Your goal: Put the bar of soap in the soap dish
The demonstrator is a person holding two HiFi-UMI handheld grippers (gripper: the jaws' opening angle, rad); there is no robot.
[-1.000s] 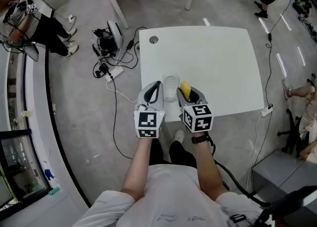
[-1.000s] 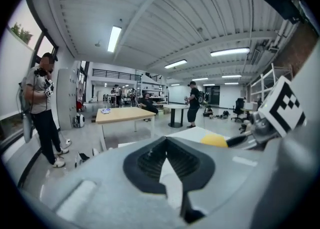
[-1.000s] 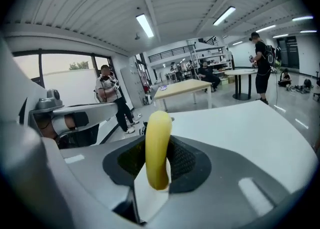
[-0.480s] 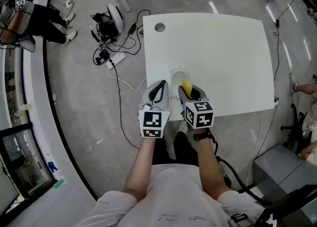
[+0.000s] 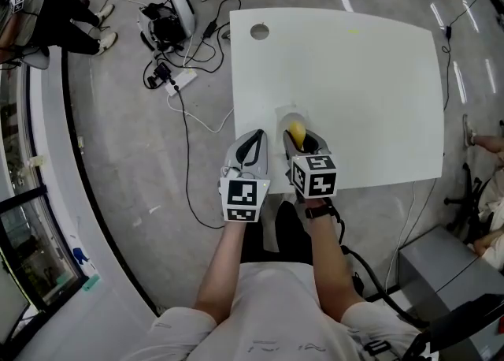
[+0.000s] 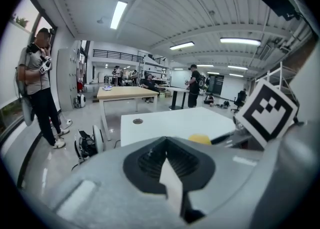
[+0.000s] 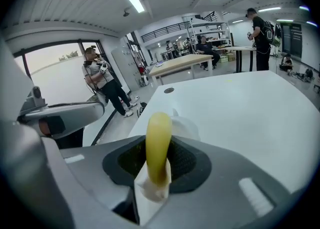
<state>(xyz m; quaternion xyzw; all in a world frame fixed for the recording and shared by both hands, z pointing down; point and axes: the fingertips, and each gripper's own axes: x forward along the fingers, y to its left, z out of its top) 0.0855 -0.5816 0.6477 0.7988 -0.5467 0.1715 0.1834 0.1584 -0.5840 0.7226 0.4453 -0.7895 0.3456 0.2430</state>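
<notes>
Soap poised at the dish

The right gripper point(image 5: 303, 140) had its jaws clamped on the yellow soap point(image 7: 158, 145), which stood on edge between them at the near end of the clear dish point(image 5: 284, 113). The left gripper point(image 5: 250, 147) hung just left of the dish and nearer the person, its jaws closed together on nothing. The dish sat alone on the white desk point(image 5: 362, 76).

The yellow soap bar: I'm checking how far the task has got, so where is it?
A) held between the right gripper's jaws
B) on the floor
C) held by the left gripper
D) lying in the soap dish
A: the right gripper view shows the yellow soap bar clamped upright in the right gripper, with the soap dish beyond it.
</notes>
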